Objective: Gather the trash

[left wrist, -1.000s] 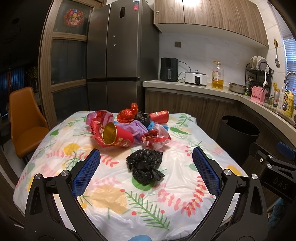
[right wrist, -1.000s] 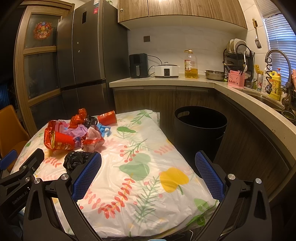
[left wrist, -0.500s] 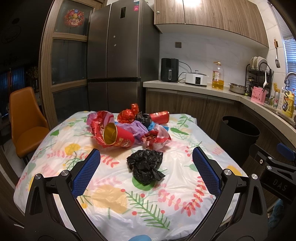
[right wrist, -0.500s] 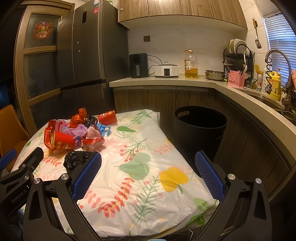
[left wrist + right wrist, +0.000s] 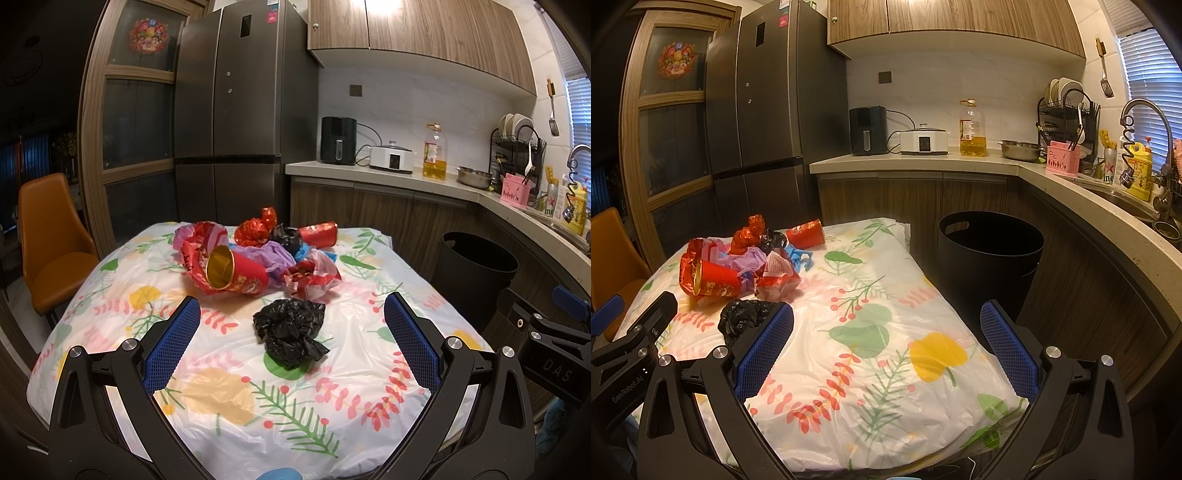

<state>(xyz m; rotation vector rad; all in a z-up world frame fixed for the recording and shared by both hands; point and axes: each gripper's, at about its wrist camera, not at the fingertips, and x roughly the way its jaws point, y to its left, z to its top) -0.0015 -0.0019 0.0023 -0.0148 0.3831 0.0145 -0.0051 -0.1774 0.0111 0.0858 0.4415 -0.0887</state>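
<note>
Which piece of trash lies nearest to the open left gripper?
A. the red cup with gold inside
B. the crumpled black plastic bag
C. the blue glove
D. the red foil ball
B: the crumpled black plastic bag lies alone between the left gripper's spread fingers, nearer than the pile.

fridge (image 5: 243, 122), orange chair (image 5: 51, 243), oil bottle (image 5: 972, 129)

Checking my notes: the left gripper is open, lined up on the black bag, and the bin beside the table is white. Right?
Not quite: the bin is black, as the right wrist view shows. The left gripper is open, facing the black bag.
</note>
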